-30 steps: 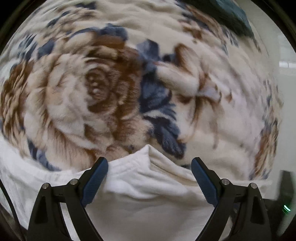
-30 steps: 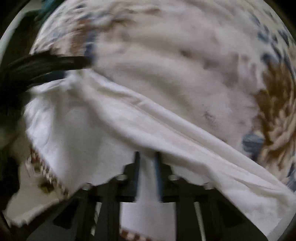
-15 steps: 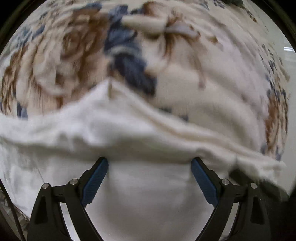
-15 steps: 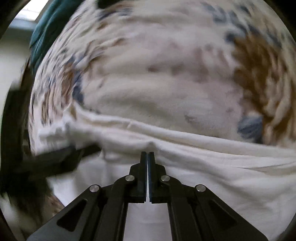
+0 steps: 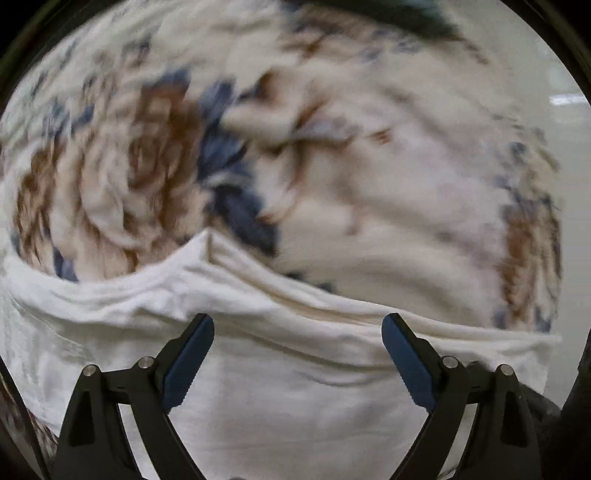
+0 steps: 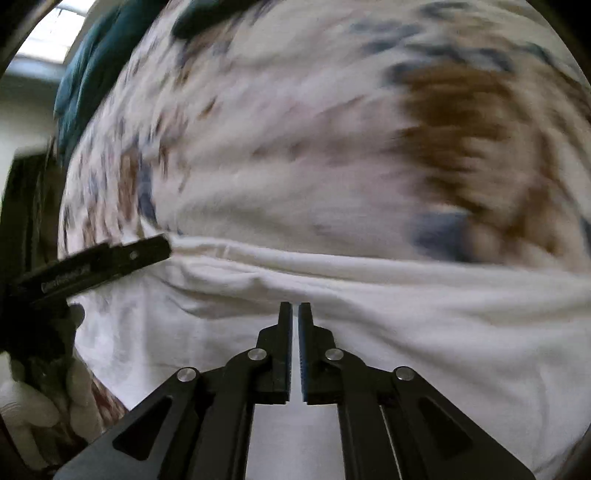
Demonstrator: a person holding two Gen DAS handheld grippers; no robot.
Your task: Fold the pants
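left wrist view: a plush floral blanket (image 5: 332, 166), cream with brown roses and blue leaves, fills the upper two thirds of the frame, blurred by motion. it looks like a bed cover, though no edge of a bed shows. a dark teal cloth (image 5: 406, 14) sits at the top edge, and pale wall or floor with a bright patch shows at far right. the white pants (image 5: 295, 369) lie across the lower third, their upper edge a thick, rounded fold with a small peak left of centre. the left gripper (image 5: 297, 354) hangs over them with its blue-padded fingers (image 5: 192, 354) spread wide and nothing pinched between them.

right wrist view: the same blanket covers the upper half, with the teal cloth at upper left and a lit window or ceiling panel in the corner. the pants run across the lower half as a smooth white layer with a doubled edge. the right gripper (image 6: 294, 325) points at that layer; its fingers are opening, a narrow gap between them and no cloth caught in it. the left gripper's dark finger reaches in from the left, a white-gloved hand (image 6: 29, 402) below it.

judging by the doubled edge, one fold seems laid and just released; further folds and smoothing probably remain.
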